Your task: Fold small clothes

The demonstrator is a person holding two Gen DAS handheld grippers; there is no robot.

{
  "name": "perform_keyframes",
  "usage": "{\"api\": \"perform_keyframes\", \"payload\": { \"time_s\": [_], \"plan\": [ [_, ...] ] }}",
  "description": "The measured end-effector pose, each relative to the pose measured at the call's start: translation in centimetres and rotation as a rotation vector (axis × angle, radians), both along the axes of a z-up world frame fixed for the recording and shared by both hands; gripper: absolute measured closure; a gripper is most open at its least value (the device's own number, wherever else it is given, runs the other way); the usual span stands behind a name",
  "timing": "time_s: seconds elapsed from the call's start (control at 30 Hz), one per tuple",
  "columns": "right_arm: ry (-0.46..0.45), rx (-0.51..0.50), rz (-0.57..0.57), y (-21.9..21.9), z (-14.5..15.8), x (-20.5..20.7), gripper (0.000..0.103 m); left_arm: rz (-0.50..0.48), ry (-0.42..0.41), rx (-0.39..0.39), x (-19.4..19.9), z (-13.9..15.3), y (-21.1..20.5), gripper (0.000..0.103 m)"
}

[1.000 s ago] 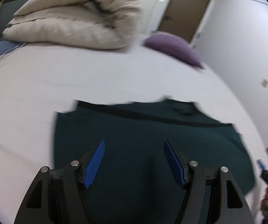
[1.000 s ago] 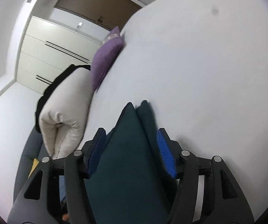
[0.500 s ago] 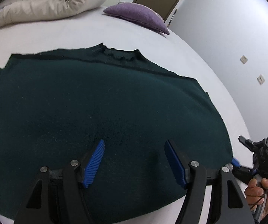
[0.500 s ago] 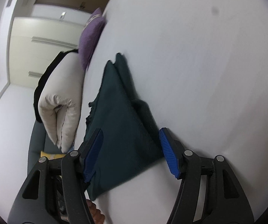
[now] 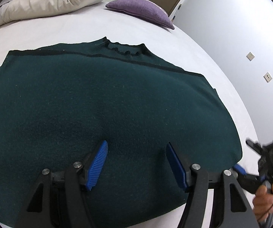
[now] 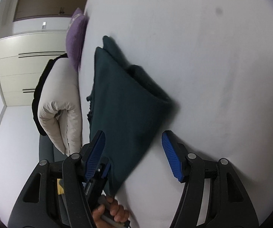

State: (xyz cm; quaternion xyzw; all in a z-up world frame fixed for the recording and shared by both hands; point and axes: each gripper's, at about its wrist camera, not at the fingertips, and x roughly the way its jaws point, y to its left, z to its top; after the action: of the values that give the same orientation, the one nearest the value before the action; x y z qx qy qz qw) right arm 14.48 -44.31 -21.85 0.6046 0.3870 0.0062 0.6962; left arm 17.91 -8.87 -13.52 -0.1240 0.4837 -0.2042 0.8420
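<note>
The sweater (image 5: pixel 108 104) lies flat on the bed (image 5: pixel 60 32), neck toward the far edge where the duvet (image 5: pixel 47 0) and the purple pillow (image 5: pixel 142 9) sit. Its near hem is cut off behind the left gripper (image 5: pixel 136 163) and the bottom of the left view, and its left side runs out of frame, so the sleeves cannot be made out there. The left gripper hovers over the lower body of the sweater with its blue pads spread wide, pinching nothing; whether the tips touch the knit cannot be told.

No writing or label can be read on anything; the two wall plates (image 5: pixel 250 56) are blank.

The right view, tilted sideways, shows the sweater (image 6: pixel 121 114) edge-on near the bed's right edge, with a folded or doubled layer along that side that the left view does not show. The right gripper (image 6: pixel 134 153) is also spread, the sweater's corner lying between its pads but not pinched. In the left view it appears blurred at the sweater's near right corner, held by a hand (image 5: pixel 269 201).
</note>
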Motion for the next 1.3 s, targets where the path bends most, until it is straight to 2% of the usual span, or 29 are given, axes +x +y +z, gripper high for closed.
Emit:
{"api": "perform_keyframes", "payload": {
  "time_s": [0.1, 0.17, 0.27, 0.33, 0.37, 0.4, 0.5, 0.57, 0.73, 0.93, 1.0, 1.03, 1.13, 1.2, 1.3],
  "plan": [
    [-0.064, 0.044, -0.068, -0.8, -0.5, 1.1, 0.042, 0.001, 0.015, -0.028, 0.2, -0.1, 0.5, 0.037],
    [-0.103, 0.039, -0.081, -1.2, -0.2, 1.8, 0.041, 0.005, 0.028, -0.055, 0.3, -0.2, 0.8, 0.037],
    [-0.157, -0.07, -0.072, -0.4, 0.9, 3.2, 0.042, 0.005, 0.038, -0.075, 0.4, -0.2, 1.1, 0.037],
    [-0.18, -0.19, -0.027, 0.7, 1.1, 4.2, 0.049, 0.002, 0.042, -0.086, 0.4, -0.2, 1.2, 0.037],
    [-0.172, -0.208, -0.007, 1.0, 0.8, 4.7, 0.06, 0.001, 0.044, -0.091, 0.4, -0.2, 1.3, 0.037],
    [-0.153, -0.219, 0.012, 1.4, 0.5, 5.1, 0.066, 0.001, 0.046, -0.099, 0.4, -0.2, 1.5, 0.038],
    [-0.169, -0.228, 0.056, 1.7, 0.8, 5.6, 0.066, -0.004, 0.052, -0.11, 0.3, -0.2, 1.9, 0.04],
    [-0.162, -0.209, 0.092, 0.8, 0.5, 5.7, 0.066, -0.016, 0.049, -0.105, 0.3, -0.2, 1.9, 0.04],
    [-0.128, -0.066, 0.235, -1.2, -0.6, 7.9, 0.068, -0.012, 0.048, -0.098, 0.3, -0.1, 1.7, 0.04],
    [-0.131, 0.109, 0.235, -3.9, -2.0, 9.9, 0.069, -0.028, 0.055, -0.096, 0.7, -0.2, 1.6, 0.04],
    [-0.124, 0.065, 0.254, -3.9, -1.7, 10.5, 0.072, -0.024, 0.058, -0.098, 0.7, -0.2, 1.6, 0.04],
    [-0.117, 0.012, 0.281, -3.5, -1.2, 10.8, 0.073, -0.024, 0.057, -0.096, 0.7, -0.2, 1.6, 0.04],
    [-0.091, -0.114, 0.314, -2.6, -0.3, 11.4, 0.087, -0.026, 0.053, -0.098, 0.7, -0.3, 1.6, 0.04],
    [-0.081, -0.121, 0.287, -2.9, -0.6, 11.4, 0.092, -0.023, 0.056, -0.107, 0.8, -0.3, 1.8, 0.042],
    [-0.08, -0.159, 0.262, -2.6, -0.5, 11.2, 0.092, -0.012, 0.067, -0.128, 0.8, -0.5, 2.2, 0.048]
  ]
}}
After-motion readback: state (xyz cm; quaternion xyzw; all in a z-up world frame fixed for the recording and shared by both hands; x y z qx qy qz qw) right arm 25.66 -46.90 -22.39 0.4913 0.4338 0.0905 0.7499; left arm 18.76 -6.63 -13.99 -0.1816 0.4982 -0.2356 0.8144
